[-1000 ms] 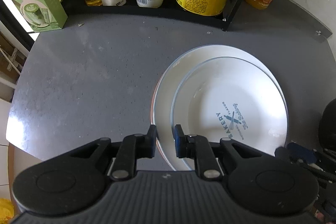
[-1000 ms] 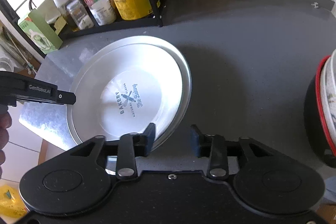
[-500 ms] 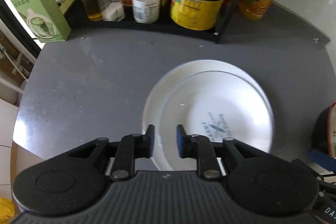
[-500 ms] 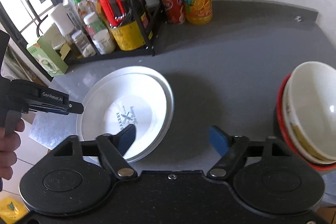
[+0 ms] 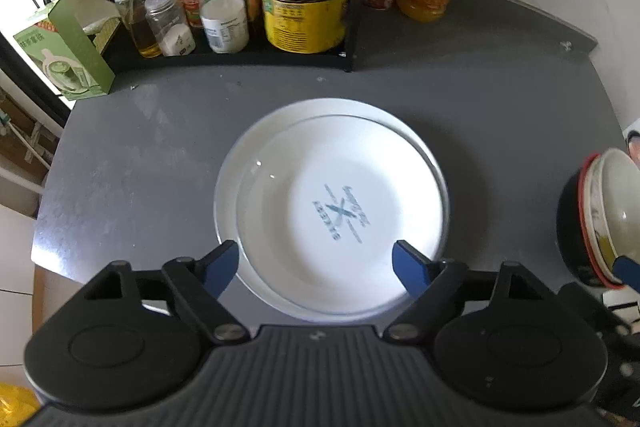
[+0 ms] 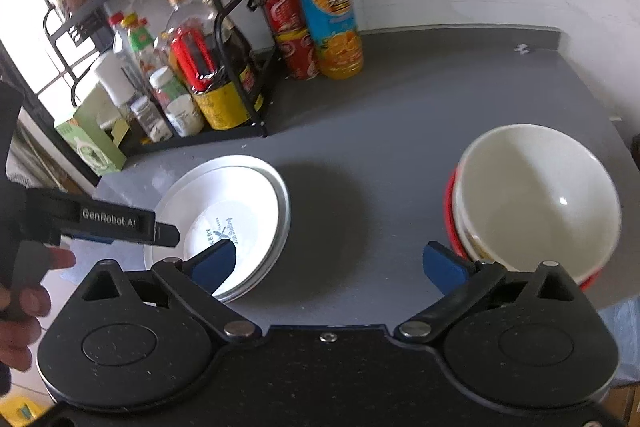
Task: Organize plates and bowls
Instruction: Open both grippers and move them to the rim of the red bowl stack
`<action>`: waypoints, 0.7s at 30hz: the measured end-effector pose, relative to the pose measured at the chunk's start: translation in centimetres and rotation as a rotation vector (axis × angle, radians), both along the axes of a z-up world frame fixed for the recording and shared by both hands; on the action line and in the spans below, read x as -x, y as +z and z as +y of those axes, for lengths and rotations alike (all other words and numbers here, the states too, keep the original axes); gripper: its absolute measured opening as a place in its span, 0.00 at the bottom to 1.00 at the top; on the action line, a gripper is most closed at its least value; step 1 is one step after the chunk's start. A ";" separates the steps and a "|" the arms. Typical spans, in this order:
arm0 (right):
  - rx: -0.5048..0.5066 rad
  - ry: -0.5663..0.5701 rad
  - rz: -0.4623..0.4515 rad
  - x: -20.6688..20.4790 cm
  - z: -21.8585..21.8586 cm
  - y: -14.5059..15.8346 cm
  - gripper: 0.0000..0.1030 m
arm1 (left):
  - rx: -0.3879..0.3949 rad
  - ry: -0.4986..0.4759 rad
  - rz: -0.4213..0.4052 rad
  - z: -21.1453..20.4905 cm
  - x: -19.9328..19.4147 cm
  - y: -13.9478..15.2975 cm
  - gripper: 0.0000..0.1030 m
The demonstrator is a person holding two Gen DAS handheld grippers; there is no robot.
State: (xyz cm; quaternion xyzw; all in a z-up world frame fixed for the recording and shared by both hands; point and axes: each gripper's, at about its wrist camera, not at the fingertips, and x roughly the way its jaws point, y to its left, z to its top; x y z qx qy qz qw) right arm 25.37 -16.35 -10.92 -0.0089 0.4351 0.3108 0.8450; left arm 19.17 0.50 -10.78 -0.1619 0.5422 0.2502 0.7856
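Observation:
Two white plates lie stacked on the grey counter (image 5: 160,147). The top plate (image 5: 340,211) has a blue bakery print, and the wider lower plate (image 5: 226,187) shows around it. My left gripper (image 5: 316,263) hovers above the stack's near rim, its jaws opening and its pads touching nothing. My right gripper (image 6: 328,263) hangs over bare counter between the plates (image 6: 248,195) and a stack of bowls (image 6: 536,199). Its jaws are also opening, with nothing between them. The top bowl is cream, over a red-rimmed one. The bowls (image 5: 612,211) also show at the far right of the left wrist view.
A black wire rack (image 5: 348,27) with bottles and jars stands at the back left. An orange juice bottle (image 6: 328,15) and red cans (image 6: 288,27) stand beside it. A green box (image 5: 68,55) sits at the counter's left corner. A person's hand (image 6: 24,299) holds the left gripper's handle.
Both grippers have let go of the plate's rim, spread their jaws wide and pulled up and back. The plate now rests on the lower one, and the bowls have come into view.

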 end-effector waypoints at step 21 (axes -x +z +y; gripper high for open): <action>-0.043 -0.119 -0.058 1.1 -10.0 2.4 1.00 | -0.003 -0.060 -0.076 -8.2 0.1 2.4 1.00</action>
